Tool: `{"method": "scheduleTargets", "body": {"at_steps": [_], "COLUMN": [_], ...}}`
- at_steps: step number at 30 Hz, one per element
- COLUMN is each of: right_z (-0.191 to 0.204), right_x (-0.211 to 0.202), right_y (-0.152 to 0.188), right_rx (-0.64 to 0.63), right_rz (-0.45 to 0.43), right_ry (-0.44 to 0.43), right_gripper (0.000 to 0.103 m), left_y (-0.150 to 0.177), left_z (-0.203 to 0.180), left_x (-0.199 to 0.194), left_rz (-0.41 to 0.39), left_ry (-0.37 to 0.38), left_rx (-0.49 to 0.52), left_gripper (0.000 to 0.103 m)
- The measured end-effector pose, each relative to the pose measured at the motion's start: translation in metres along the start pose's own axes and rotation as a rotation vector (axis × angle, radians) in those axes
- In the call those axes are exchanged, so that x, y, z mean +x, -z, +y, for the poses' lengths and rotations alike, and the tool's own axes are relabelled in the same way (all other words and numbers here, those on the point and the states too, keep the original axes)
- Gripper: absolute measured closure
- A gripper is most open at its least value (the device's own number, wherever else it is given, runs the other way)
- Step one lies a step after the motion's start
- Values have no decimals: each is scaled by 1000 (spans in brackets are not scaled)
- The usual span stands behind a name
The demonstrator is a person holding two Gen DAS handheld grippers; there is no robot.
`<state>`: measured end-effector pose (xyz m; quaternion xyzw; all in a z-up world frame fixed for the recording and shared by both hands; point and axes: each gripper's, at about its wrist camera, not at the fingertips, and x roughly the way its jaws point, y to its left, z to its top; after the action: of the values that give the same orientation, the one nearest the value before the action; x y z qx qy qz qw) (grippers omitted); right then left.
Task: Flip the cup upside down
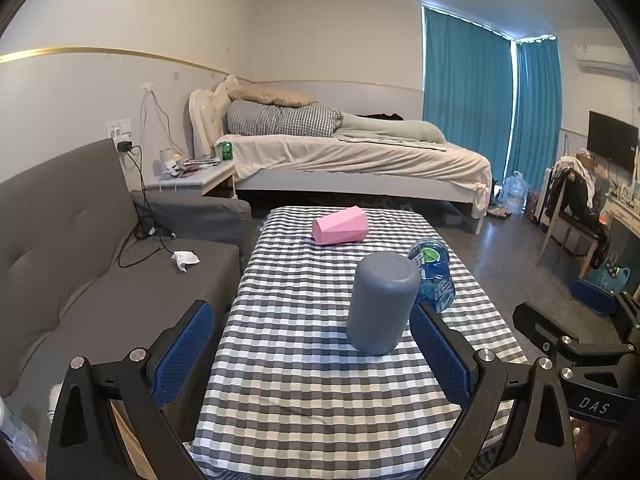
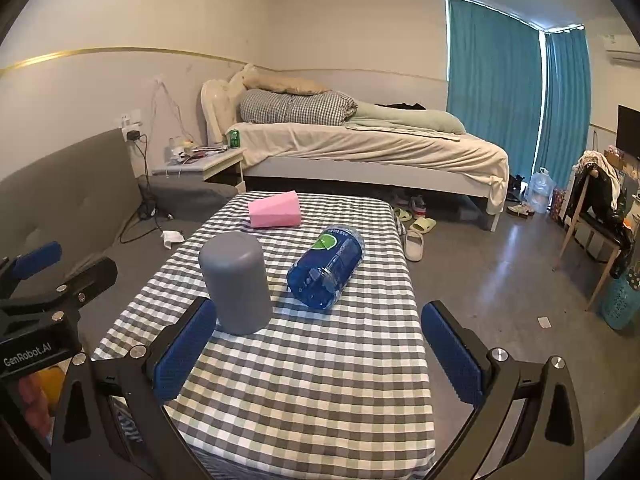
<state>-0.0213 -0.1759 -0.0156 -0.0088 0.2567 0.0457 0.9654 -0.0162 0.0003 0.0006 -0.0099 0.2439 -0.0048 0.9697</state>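
Note:
A grey cup (image 1: 379, 300) stands mouth down on the checked tablecloth (image 1: 304, 380), its closed base up; it also shows in the right wrist view (image 2: 237, 282). My left gripper (image 1: 312, 354) is open and empty, its jaws wide apart just short of the cup, which stands near the right pad (image 1: 438, 354). My right gripper (image 2: 320, 354) is open and empty, with the cup just beyond its left pad (image 2: 186, 350). Each gripper shows at the edge of the other's view.
A blue plastic bottle (image 2: 326, 266) lies on its side right of the cup. A pink faceted cup (image 1: 340, 225) lies on its side at the table's far end. A grey sofa (image 1: 100, 280) runs along the left. A bed (image 1: 352, 156) stands behind the table.

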Motion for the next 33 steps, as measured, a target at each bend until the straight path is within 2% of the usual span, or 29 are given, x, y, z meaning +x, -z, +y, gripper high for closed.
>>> {"method": "scheduleTargets", "body": {"at_steps": [33], "right_z": [4], "right_x": [-1], "right_y": [0], "right_rx": [-17], "right_rz": [-2], "right_ry": [7], "right_gripper": [0], "left_y": [2], "left_z": [-1], "left_x": [-2], "left_rz": [6], "left_ry": [-1], "left_rx": [6], "left_gripper": [2]}}
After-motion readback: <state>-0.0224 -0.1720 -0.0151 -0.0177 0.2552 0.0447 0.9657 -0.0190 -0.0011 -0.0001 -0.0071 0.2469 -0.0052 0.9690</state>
